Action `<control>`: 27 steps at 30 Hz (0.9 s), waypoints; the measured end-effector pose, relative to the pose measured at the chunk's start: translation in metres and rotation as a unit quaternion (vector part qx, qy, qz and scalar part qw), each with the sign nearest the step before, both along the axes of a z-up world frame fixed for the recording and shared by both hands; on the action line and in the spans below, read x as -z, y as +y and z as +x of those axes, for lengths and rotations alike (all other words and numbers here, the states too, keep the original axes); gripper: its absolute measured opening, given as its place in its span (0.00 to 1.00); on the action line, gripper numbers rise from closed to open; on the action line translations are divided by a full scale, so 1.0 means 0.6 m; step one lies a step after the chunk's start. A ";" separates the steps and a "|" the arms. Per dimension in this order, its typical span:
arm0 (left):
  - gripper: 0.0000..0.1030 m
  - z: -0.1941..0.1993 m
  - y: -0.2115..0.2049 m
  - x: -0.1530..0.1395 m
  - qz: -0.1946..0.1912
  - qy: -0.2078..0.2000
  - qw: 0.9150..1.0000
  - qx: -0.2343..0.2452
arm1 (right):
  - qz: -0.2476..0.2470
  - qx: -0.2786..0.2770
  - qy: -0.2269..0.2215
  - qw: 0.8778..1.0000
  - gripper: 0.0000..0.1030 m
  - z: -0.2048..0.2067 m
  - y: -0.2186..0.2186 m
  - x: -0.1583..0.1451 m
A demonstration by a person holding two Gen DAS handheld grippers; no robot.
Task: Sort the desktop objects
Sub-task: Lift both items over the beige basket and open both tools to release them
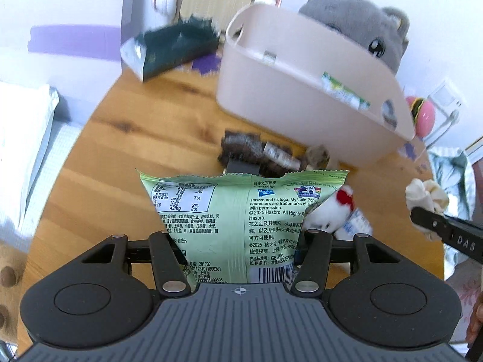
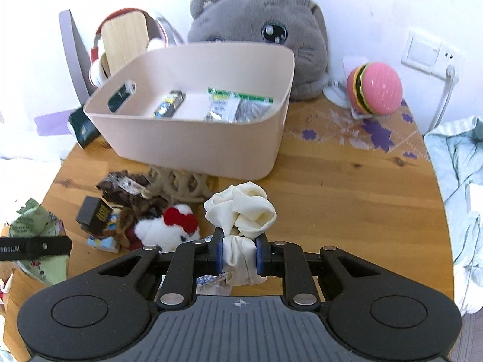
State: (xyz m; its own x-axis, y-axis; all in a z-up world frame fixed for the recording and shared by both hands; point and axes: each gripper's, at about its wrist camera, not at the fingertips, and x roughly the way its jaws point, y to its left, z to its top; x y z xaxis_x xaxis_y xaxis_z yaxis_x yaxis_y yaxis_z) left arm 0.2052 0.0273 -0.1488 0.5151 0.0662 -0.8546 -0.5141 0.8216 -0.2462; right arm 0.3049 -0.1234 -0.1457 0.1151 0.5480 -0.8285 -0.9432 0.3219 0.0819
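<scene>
My left gripper (image 1: 240, 247) is shut on a green snack bag (image 1: 229, 211) and holds it above the wooden table (image 1: 145, 126). My right gripper (image 2: 240, 252) is shut on a cream cloth bundle (image 2: 244, 211); the bundle also shows in the left wrist view (image 1: 425, 196). A beige bin (image 2: 193, 138) stands at the table's back with a few packets (image 2: 229, 105) inside. In front of it lie brown wrapped snacks (image 2: 123, 187), a black box (image 2: 93, 214) and a white plush with a red bow (image 2: 172, 229).
A grey cat plush (image 2: 271, 30) sits behind the bin. A pink burger toy (image 2: 377, 87) stands at the back right. A dark green packet (image 1: 169, 48) and headphones on a wooden stand (image 2: 120, 42) are at the back left. A woven stand (image 2: 181, 184) is under the bin's front.
</scene>
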 end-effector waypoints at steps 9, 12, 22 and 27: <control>0.55 0.033 0.016 -0.088 0.048 -0.074 0.996 0.004 | 0.045 -0.016 -0.028 0.998 0.18 -0.008 0.002 -0.069; 0.55 0.051 0.026 -0.117 0.062 -0.100 0.993 0.004 | 0.062 -0.020 -0.034 0.997 0.18 -0.009 0.008 -0.092; 0.55 0.119 0.058 -0.180 0.100 -0.154 0.983 0.006 | 0.110 -0.019 -0.058 0.992 0.18 -0.015 0.049 -0.148; 0.55 0.155 0.063 -0.184 0.112 -0.161 0.980 0.013 | 0.126 -0.016 -0.067 0.990 0.18 -0.005 0.080 -0.165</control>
